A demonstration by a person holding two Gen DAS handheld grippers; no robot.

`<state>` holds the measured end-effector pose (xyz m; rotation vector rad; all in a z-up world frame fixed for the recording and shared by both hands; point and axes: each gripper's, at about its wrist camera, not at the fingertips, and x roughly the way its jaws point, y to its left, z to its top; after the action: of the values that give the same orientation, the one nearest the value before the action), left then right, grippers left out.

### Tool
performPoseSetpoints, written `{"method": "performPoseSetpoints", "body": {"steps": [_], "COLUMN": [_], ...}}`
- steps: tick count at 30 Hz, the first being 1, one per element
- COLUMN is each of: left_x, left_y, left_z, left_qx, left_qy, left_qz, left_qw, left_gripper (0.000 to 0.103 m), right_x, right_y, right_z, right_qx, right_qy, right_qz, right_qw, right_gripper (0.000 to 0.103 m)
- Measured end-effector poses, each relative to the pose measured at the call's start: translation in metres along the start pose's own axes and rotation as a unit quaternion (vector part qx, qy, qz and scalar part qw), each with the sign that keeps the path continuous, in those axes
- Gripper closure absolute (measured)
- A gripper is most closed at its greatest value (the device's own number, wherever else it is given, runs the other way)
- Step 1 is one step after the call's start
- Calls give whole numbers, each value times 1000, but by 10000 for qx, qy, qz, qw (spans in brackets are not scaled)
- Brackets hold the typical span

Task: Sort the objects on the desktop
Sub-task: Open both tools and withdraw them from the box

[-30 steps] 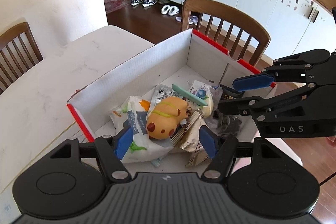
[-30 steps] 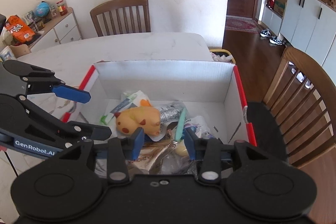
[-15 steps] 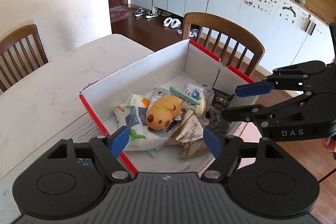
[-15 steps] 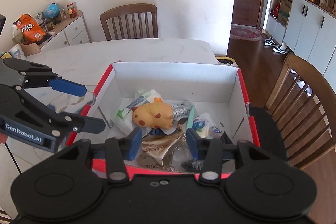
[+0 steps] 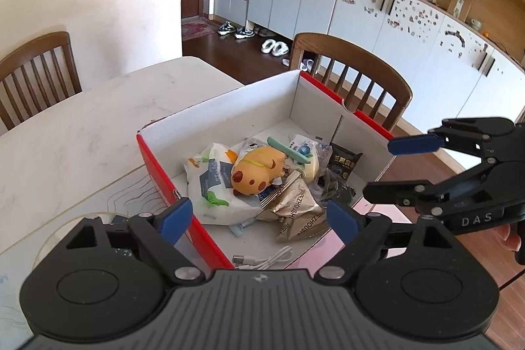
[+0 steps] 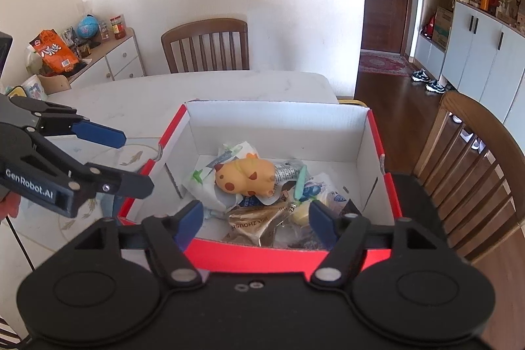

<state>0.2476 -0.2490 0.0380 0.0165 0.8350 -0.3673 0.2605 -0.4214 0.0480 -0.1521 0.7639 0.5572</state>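
Both grippers angled down, opening, empty

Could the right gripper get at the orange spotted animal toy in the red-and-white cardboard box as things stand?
Probably yes. The orange spotted animal toy lies on top of the packets in the open-topped red-and-white cardboard box, nothing covering it. The right gripper is empty, its jaws opening, and only the box's low near wall stands between.

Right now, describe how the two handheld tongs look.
Both are matte black linkage frames with blue pads. The left tongs carry white "GenRobot.AI" lettering, the right tongs carry "DAS". Each body has two round discs and a ribbed centre panel.
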Motion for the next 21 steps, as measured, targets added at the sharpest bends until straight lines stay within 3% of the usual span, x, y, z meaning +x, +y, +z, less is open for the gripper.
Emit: {"method": "performPoseSetpoints", "body": {"steps": [3, 11, 21], "left_x": [-3, -9, -17], "left_y": [1, 4, 2], "left_z": [-4, -12, -25], "left_qx": [-65, -163, -235], "left_qy": [-72, -209, -347], "left_qz": [36, 183, 450], "left_qw": [9999, 9995, 9981], "left_gripper": [0, 0, 0], "right_x": [-2, -9, -12], "right_y": [1, 10, 17], "right_z": [-4, -13, -27], "right_qx": [0, -110, -41], "right_qy": [-25, -191, -313], "right_qz": [-4, 78, -92], "right_qw": [10000, 9997, 9995], "right_gripper": [23, 6, 4]}}
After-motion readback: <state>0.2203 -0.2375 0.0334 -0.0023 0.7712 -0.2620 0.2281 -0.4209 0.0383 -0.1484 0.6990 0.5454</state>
